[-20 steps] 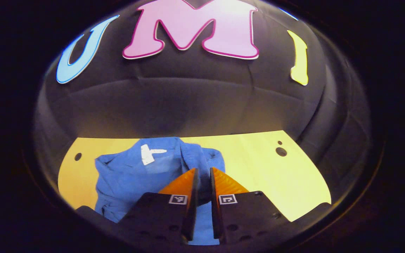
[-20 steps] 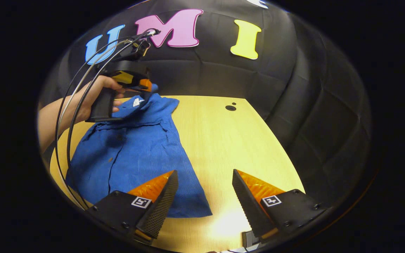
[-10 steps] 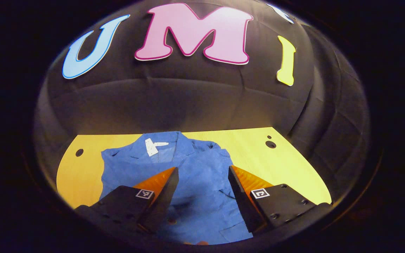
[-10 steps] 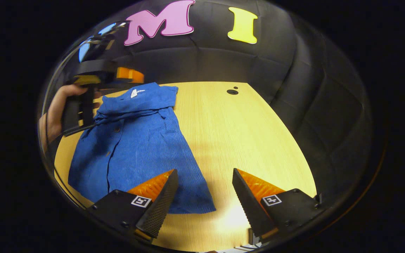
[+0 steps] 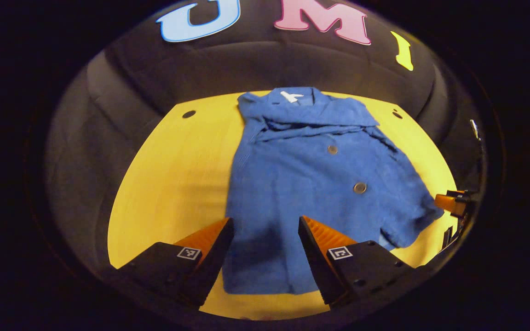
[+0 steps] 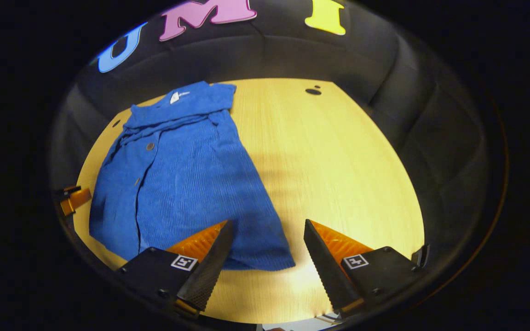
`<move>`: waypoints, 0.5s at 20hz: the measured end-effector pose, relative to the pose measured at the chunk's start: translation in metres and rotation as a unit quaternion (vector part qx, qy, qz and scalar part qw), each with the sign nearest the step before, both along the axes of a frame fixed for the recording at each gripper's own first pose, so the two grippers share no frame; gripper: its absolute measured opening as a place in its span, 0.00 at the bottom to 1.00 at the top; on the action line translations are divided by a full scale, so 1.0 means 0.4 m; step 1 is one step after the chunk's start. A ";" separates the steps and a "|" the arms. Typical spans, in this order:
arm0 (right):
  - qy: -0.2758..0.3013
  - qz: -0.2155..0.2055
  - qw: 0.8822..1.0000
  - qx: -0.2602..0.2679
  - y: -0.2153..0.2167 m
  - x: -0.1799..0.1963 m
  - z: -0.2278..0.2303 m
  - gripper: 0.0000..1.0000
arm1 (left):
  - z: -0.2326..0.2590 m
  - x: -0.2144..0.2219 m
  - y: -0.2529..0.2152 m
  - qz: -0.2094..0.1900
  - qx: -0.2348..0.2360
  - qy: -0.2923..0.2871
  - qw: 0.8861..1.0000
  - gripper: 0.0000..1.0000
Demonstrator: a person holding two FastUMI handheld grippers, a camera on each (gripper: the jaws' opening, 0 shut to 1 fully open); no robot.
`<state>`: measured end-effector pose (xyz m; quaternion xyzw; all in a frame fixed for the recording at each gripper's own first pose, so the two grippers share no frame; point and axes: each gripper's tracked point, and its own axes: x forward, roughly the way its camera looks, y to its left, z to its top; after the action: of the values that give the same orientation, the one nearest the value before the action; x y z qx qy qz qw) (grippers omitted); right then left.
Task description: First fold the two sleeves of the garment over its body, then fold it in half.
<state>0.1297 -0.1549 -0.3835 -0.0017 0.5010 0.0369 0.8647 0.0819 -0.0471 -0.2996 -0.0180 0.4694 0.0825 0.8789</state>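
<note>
A blue button-up shirt (image 5: pixel 311 184) lies flat on the wooden table (image 5: pixel 177 170), collar at the far side, both sleeves folded across its chest below the collar. My left gripper (image 5: pixel 265 225) hovers open above the shirt's near hem, nothing between its fingers. In the right gripper view the same shirt (image 6: pixel 187 174) spreads to the left, and my right gripper (image 6: pixel 267 227) stands open above its near right hem corner. The left gripper's fingertip (image 6: pixel 74 198) peeks in at the far left edge; the right gripper's fingertip (image 5: pixel 449 202) shows at the right edge of the left gripper view.
The table (image 6: pixel 329 161) is bare wood to the right of the shirt, with small dark holes (image 6: pixel 313 91) near its far corners. Black cloth walls close in behind and on both sides.
My left gripper let go of the sleeve, opened, and pulled back from the collar to the near hem. The right gripper stayed open and shifted only slightly.
</note>
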 end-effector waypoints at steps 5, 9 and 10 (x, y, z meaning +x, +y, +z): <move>0.039 -0.016 0.999 -0.020 -0.026 -0.039 -0.060 0.99 | -0.105 -0.103 0.027 0.050 -0.036 0.052 0.997 0.83; 0.046 -0.027 0.998 -0.018 -0.016 -0.050 -0.086 0.99 | -0.122 -0.122 0.030 0.056 -0.057 0.057 0.995 0.83; 0.051 -0.028 0.998 -0.015 -0.011 -0.053 -0.091 0.92 | -0.115 -0.118 0.026 0.051 -0.054 0.055 0.996 0.83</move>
<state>0.1087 -0.1592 -0.4198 0.0010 0.5452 0.0054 0.8383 0.0347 -0.0367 -0.3454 -0.0843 0.5197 0.1028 0.8439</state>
